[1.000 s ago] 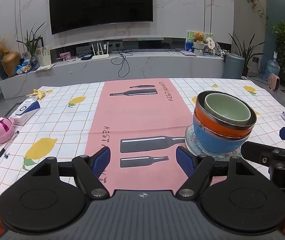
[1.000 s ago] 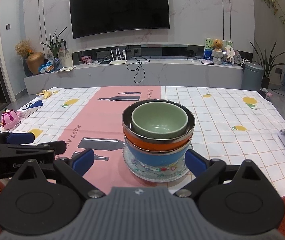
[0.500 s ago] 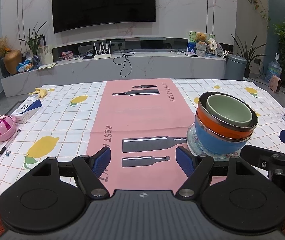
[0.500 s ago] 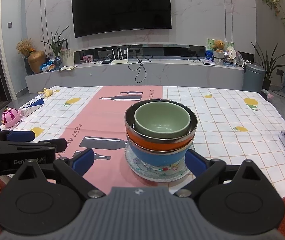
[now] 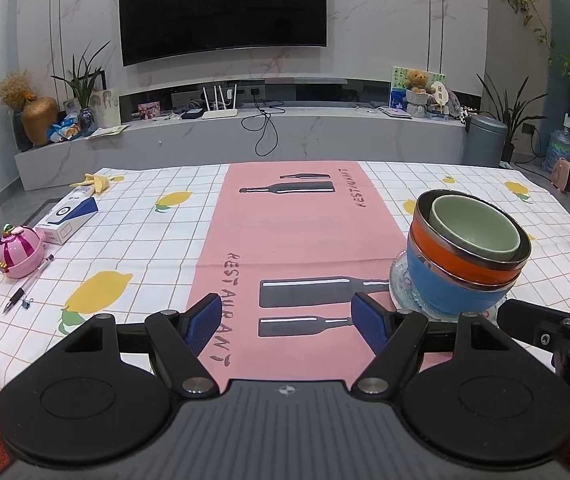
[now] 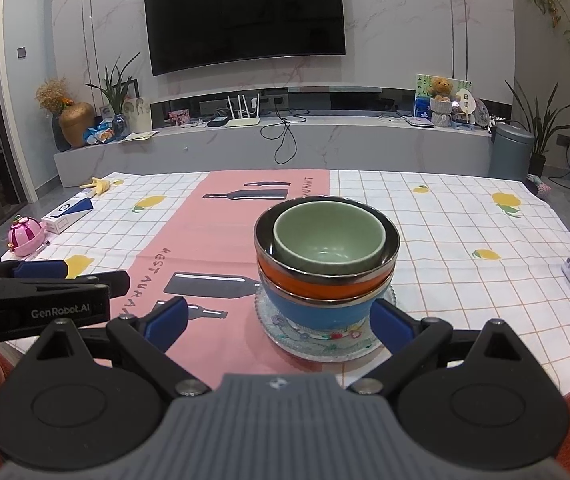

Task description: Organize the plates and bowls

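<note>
Bowls (image 6: pixel 327 264) sitting nested on plate (image 6: pixel 325 340) near bench's front edge; I'm holding left gripper (image 5: pixel 287 322) and right gripper (image 6: pixel 279 324) spread, empty.

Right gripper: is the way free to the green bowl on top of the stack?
Probably yes. The right gripper is open just short of the stack, and the green bowl sits uncovered on top; nothing stands between them.

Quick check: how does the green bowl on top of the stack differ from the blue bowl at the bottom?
The small pale green bowl is narrower, while the wide blue bowl flares broader. The green bowl sits topmost, nested inside the steel-rimmed orange bowl; the blue bowl sits lowest, resting on the patterned glass plate. The green bowl's inside shows and is empty; the blue bowl's inside is hidden. Both stand upright in one stack, and neither is gripped.
</note>
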Demonstrator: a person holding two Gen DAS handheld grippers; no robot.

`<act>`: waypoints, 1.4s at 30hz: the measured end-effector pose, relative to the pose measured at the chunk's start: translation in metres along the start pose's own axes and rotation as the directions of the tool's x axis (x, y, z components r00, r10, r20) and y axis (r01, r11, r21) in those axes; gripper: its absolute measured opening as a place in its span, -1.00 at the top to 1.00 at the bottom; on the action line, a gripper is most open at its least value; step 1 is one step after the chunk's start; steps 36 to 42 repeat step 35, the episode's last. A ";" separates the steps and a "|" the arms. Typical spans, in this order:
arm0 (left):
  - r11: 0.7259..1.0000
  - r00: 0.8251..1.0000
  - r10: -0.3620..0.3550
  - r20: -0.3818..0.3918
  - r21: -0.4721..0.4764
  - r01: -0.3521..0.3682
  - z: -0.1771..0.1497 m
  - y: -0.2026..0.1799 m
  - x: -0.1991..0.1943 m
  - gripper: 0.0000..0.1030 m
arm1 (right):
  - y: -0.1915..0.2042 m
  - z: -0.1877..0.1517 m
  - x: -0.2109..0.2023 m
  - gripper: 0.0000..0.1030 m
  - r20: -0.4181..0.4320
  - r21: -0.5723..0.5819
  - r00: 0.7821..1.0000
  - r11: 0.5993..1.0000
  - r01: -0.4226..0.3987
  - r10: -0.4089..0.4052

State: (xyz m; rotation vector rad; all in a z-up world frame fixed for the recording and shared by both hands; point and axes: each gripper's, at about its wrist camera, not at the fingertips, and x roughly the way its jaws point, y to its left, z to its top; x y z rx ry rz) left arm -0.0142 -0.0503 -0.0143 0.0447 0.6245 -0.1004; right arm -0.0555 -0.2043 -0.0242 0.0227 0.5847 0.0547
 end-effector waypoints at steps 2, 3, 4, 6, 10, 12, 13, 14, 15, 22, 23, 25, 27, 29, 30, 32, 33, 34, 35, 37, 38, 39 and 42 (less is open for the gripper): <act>1.000 1.000 0.000 0.000 0.003 0.000 0.000 -0.001 0.000 -0.68 | 0.001 0.000 -0.001 -0.86 0.005 -0.002 1.000 1.000 -0.004 0.004; 1.000 1.000 0.001 0.001 0.005 -0.001 0.000 -0.001 0.000 -0.68 | 0.001 0.000 -0.001 -0.86 0.006 -0.004 1.000 1.000 -0.005 0.005; 1.000 1.000 0.001 0.001 0.004 -0.001 0.000 -0.001 0.000 -0.68 | 0.001 0.000 -0.002 -0.86 0.008 -0.006 1.000 1.000 -0.006 0.006; 1.000 1.000 0.002 0.003 0.007 -0.002 0.000 0.000 -0.001 -0.68 | 0.002 -0.001 -0.002 -0.86 0.010 -0.008 1.000 1.000 -0.007 0.007; 1.000 1.000 0.001 0.003 0.010 -0.001 0.001 -0.001 -0.001 -0.68 | 0.002 -0.002 -0.002 -0.86 0.009 -0.006 1.000 1.000 -0.008 0.008; 1.000 1.000 0.000 0.003 0.008 0.000 0.001 -0.001 -0.001 -0.68 | 0.001 -0.002 -0.002 -0.86 0.008 -0.007 1.000 1.000 -0.006 0.007; 1.000 1.000 0.000 0.003 0.008 0.000 0.001 -0.001 -0.001 -0.68 | 0.001 -0.002 -0.002 -0.86 0.008 -0.006 1.000 1.000 -0.006 0.006; 1.000 1.000 0.000 0.003 0.010 0.000 0.001 -0.002 -0.001 -0.68 | 0.001 -0.002 -0.002 -0.86 0.008 -0.006 1.000 1.000 -0.007 0.007; 1.000 1.000 0.000 0.003 0.010 0.000 0.001 -0.002 -0.001 -0.68 | 0.001 -0.002 -0.002 -0.86 0.008 -0.006 1.000 1.000 -0.007 0.007; 1.000 1.000 -0.005 0.009 0.015 0.004 0.002 -0.003 -0.003 -0.68 | 0.001 -0.002 -0.002 -0.86 0.005 -0.005 1.000 1.000 -0.007 0.007; 1.000 1.000 -0.006 0.010 0.016 0.006 0.002 -0.003 -0.003 -0.68 | 0.001 -0.003 -0.001 -0.86 0.004 -0.005 1.000 1.000 -0.006 0.006; 1.000 1.000 -0.007 0.011 0.017 0.007 0.002 -0.003 -0.003 -0.68 | 0.001 -0.003 -0.001 -0.86 0.003 -0.005 1.000 1.000 -0.007 0.007; 1.000 1.000 -0.010 0.014 0.019 0.010 0.001 -0.003 -0.004 -0.68 | 0.001 -0.003 -0.001 -0.86 0.003 -0.005 1.000 1.000 -0.006 0.006; 1.000 1.000 -0.011 0.016 0.021 0.010 0.001 -0.002 -0.004 -0.68 | 0.001 -0.003 -0.001 -0.86 0.004 -0.005 1.000 1.000 -0.006 0.006; 1.000 1.000 -0.012 0.016 0.021 0.012 0.001 -0.003 -0.004 -0.68 | 0.001 -0.003 -0.001 -0.86 0.003 -0.005 1.000 1.000 -0.006 0.006; 1.000 1.000 -0.015 0.018 0.020 0.015 0.001 -0.002 -0.004 -0.68 | 0.001 -0.003 -0.001 -0.86 0.003 -0.005 1.000 1.000 -0.006 0.006; 1.000 1.000 -0.016 0.019 0.020 0.015 0.001 -0.002 -0.004 -0.68 | 0.001 -0.003 -0.001 -0.86 0.003 -0.005 1.000 1.000 -0.006 0.006; 1.000 1.000 -0.016 0.019 0.020 0.015 0.001 -0.002 -0.004 -0.68 | 0.001 -0.003 -0.001 -0.86 0.002 -0.005 1.000 1.000 -0.006 0.006; 1.000 1.000 -0.015 0.018 0.020 0.014 0.001 -0.002 -0.003 -0.68 | 0.002 -0.002 -0.001 -0.86 0.002 -0.005 1.000 1.000 -0.006 0.006; 1.000 1.000 -0.015 0.018 0.020 0.014 0.001 -0.002 -0.003 -0.68 | 0.002 -0.002 -0.001 -0.86 0.002 -0.005 1.000 1.000 -0.006 0.006; 1.000 1.000 -0.015 0.018 0.020 0.014 0.001 -0.002 -0.003 -0.68 | 0.002 -0.002 -0.001 -0.86 0.002 -0.005 1.000 1.000 -0.006 0.006; 1.000 1.000 -0.015 0.018 0.020 0.014 0.001 -0.002 -0.003 -0.68 | 0.002 -0.002 -0.001 -0.86 0.002 -0.005 1.000 1.000 -0.006 0.006; 1.000 1.000 -0.015 0.018 0.020 0.014 0.001 -0.002 -0.003 -0.68 | 0.002 -0.002 -0.001 -0.86 0.002 -0.005 1.000 1.000 -0.006 0.006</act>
